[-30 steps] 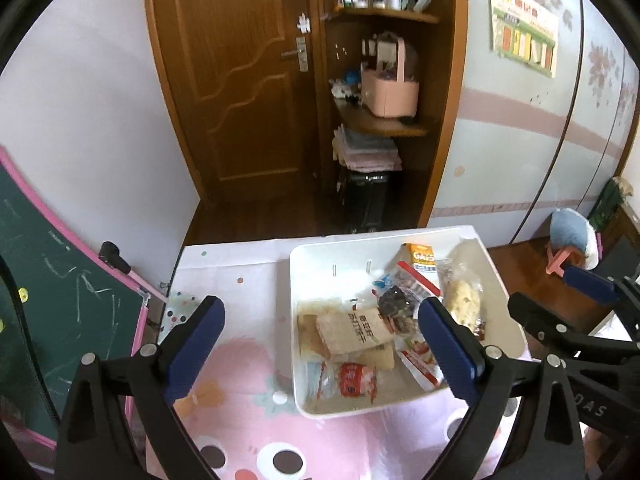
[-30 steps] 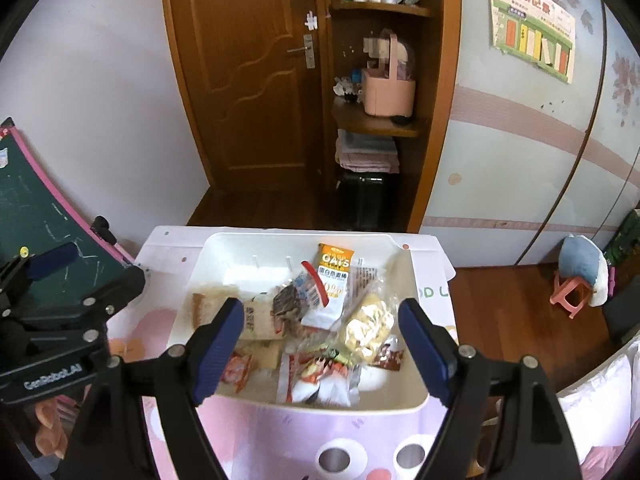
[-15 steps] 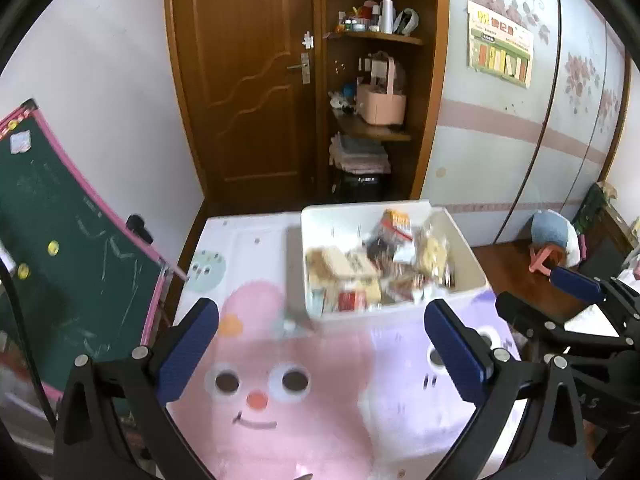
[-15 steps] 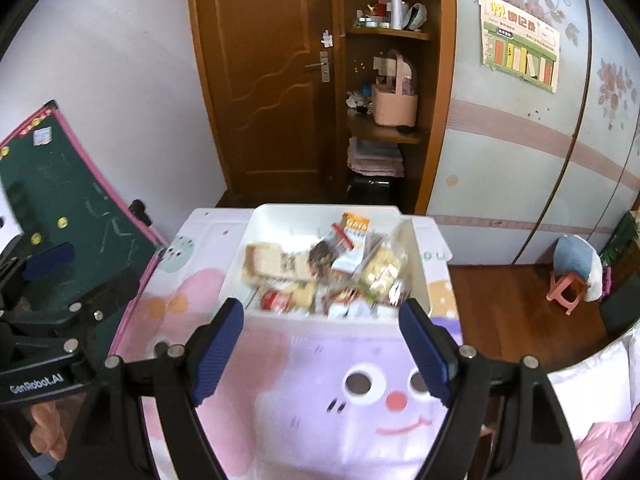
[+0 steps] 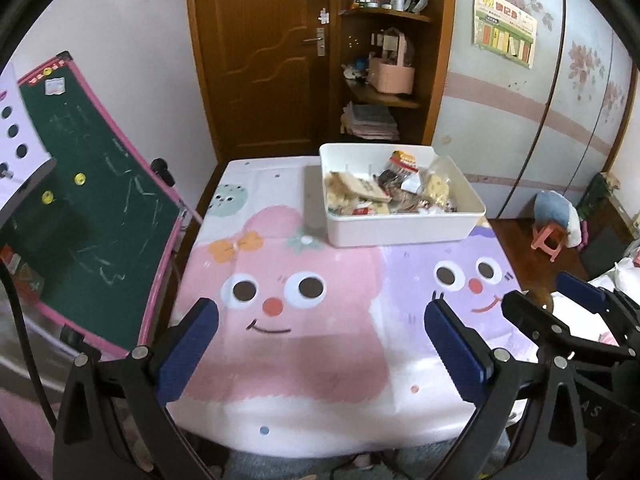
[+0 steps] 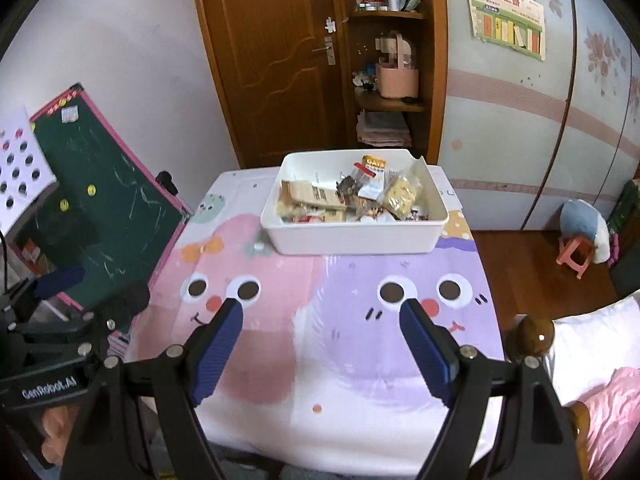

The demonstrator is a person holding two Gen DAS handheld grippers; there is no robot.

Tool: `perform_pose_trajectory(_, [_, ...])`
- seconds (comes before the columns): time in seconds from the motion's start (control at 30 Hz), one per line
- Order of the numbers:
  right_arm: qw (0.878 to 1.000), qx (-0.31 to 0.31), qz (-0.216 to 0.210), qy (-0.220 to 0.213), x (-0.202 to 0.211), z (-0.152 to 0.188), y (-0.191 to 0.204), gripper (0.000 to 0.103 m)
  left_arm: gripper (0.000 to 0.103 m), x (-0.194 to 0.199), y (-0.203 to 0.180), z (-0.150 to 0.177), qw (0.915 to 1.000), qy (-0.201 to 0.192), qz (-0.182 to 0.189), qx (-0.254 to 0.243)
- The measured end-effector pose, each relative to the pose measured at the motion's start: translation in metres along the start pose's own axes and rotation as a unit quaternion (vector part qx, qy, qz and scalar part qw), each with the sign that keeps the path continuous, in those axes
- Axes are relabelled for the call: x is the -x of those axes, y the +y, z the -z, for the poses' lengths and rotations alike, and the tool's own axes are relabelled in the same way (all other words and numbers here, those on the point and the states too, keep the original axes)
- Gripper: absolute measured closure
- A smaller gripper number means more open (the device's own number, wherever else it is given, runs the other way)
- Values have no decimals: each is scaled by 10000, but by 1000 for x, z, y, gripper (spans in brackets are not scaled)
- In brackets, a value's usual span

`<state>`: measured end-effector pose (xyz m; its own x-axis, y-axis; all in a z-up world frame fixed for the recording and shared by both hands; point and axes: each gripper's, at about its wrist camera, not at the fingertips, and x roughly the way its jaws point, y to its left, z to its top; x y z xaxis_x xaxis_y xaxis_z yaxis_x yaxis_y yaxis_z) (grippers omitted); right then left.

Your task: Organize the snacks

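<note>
Left wrist view: you are pulling back from the white rectangular plastic bin [image 5: 404, 228], now sitting smaller in the upper centre, packed with wrapped snacks [image 5: 392, 192]. Your left gripper [image 5: 320, 344] is empty, its jaws having just been widening to full spread. Sorting appears finished.

Right wrist view: your right gripper [image 6: 322, 350] is hanging apart, holding nothing. An orange packet [image 6: 374, 165] is reading "OATS"; the other tool's body is reading "GenRobot.AI" at lower left.
</note>
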<state>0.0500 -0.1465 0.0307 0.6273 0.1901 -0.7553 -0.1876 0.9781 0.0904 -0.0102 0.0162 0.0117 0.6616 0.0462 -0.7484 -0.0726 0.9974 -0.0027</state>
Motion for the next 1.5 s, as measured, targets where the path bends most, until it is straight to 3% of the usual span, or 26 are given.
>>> perform_pose_trajectory(0.33, [9995, -228, -67, 212, 1, 27, -5, 22, 1, 3, -1, 22, 9999, 130, -41, -17])
perform_pose_trajectory(0.67, [9998, -220, 24, 28, 9, 27, -7, 22, 1, -2, -1, 20, 9997, 226, -81, 48])
perform_pose_trajectory(1.5, [9998, -194, -3, 49, 9, 27, -3, 22, 1, -9, -5, 28, 9992, 399, -56, 67])
